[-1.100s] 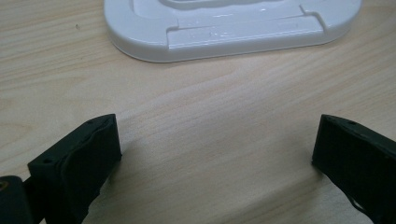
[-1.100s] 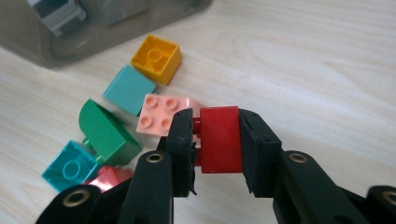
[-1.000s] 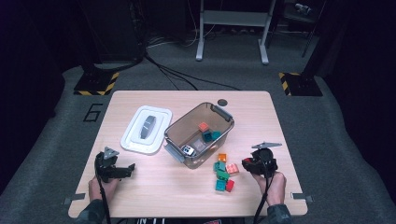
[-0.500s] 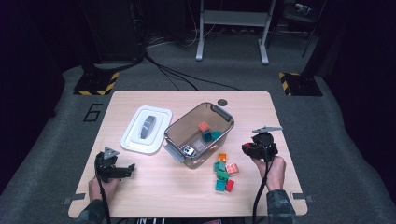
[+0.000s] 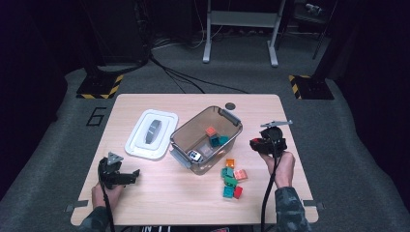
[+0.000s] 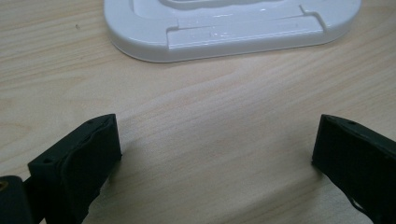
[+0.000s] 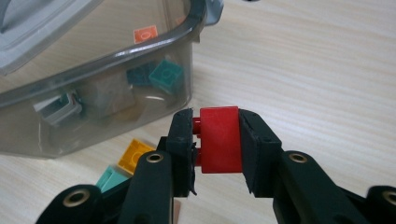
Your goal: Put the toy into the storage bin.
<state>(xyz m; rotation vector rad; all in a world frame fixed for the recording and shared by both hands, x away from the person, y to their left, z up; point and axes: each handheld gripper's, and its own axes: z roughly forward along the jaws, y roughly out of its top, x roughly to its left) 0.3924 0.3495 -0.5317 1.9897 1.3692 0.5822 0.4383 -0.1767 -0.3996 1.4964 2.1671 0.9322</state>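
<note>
My right gripper [image 7: 215, 135] is shut on a red brick [image 7: 219, 137], held above the table just right of the clear grey bin [image 5: 191, 131]. In the high view that gripper [image 5: 256, 143] hangs beside the bin's right end. The bin [image 7: 116, 58] holds an orange brick [image 5: 210, 131], teal bricks [image 7: 166, 74] and a white piece [image 5: 194, 155]. Several loose bricks [image 5: 231, 176] lie on the table in front of the bin. My left gripper [image 5: 128, 176] rests near the front left, open with nothing between its jaws [image 6: 215, 154].
The bin's white lid [image 5: 152, 133] lies flat left of the bin, and its near edge [image 6: 224, 32] sits just beyond my left gripper. A small dark disc [image 5: 230, 106] lies near the table's far edge. Bare wood spans the front middle.
My right gripper has lifted and moved away from the loose bricks toward the bin's right end, carrying the red brick. The left gripper has stayed put.
</note>
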